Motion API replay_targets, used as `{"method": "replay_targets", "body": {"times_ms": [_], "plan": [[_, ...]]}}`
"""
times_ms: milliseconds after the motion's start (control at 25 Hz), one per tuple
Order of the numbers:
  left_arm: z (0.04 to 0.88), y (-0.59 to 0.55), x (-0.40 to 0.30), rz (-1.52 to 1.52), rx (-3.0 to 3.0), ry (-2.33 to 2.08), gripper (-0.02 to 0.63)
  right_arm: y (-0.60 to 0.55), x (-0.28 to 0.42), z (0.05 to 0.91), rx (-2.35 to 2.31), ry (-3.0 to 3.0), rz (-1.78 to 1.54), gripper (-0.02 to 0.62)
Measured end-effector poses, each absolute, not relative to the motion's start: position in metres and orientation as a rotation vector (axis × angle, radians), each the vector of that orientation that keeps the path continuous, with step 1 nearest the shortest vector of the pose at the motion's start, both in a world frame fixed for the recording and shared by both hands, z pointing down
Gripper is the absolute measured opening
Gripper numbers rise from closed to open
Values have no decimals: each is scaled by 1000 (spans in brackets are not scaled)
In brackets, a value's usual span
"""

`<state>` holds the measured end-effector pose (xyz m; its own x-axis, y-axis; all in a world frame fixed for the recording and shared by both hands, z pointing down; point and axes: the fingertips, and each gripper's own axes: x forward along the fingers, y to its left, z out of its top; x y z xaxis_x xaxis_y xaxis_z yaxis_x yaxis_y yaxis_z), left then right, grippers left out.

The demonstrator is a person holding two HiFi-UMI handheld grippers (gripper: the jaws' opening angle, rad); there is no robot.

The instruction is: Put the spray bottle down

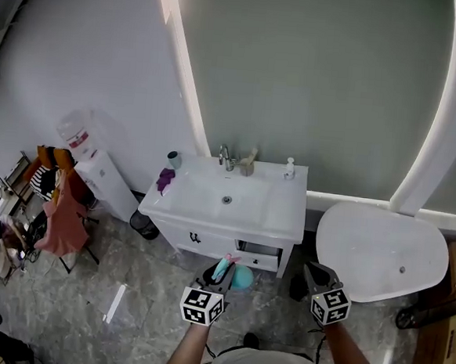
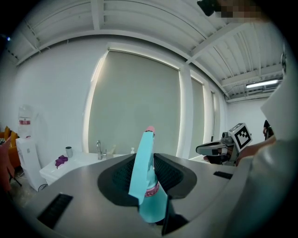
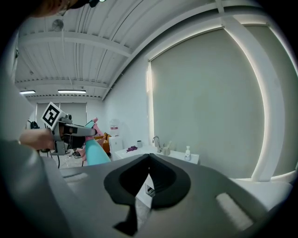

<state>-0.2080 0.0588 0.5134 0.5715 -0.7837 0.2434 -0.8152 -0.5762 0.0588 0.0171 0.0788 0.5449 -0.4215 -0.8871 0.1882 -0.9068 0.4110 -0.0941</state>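
A teal spray bottle with a pink-tipped nozzle is held upright in my left gripper, in front of the white vanity. In the left gripper view the bottle fills the gap of the left gripper, and both jaws press on its neck. My right gripper hangs to the right of it with nothing in it. In its own view the right gripper has its tips touching. From there I see the bottle off to the left.
The vanity carries a faucet, a grey cup, a purple cloth and a small soap bottle. A white bathtub stands at the right, a water dispenser and hanging clothes at the left.
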Motion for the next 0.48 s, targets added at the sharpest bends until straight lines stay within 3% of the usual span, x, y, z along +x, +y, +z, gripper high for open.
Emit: {"method": "replay_targets", "body": {"times_ms": [480], "plan": [[524, -29, -237, 245, 2641, -1285, 104, 0, -9, 553, 1652, -2474, 278, 11]]}}
